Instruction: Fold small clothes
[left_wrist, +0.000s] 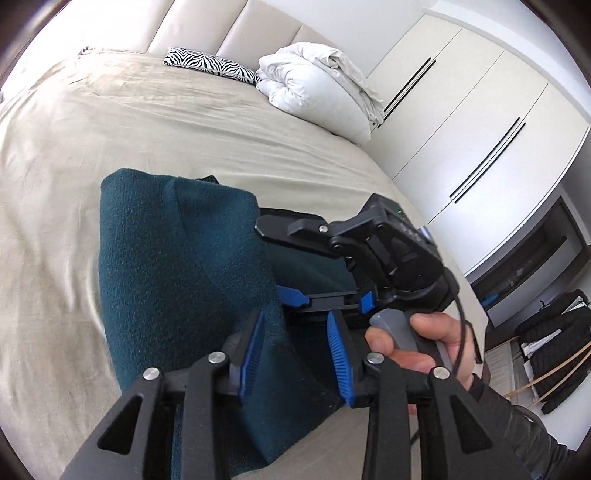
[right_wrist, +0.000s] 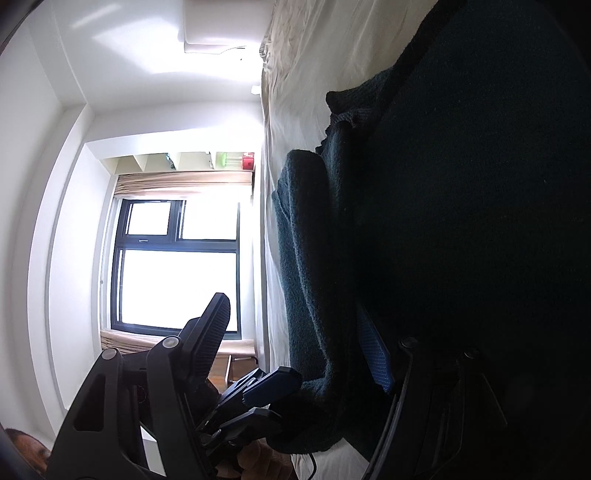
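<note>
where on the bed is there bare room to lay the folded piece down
Bare sheet runs wide between the teal garment and the zebra pillow, and on the garment's left. The far right corner is taken by the white duvet. Crowded near the bed's right edge, where the left gripper and right gripper both work the cloth.

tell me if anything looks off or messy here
Nothing looks damaged or spilled. The teal garment is only part folded, lying bunched on the bed, with both tongs, left and right, open around its edge. The duvet sits loosely heaped at the bed's far corner.
</note>
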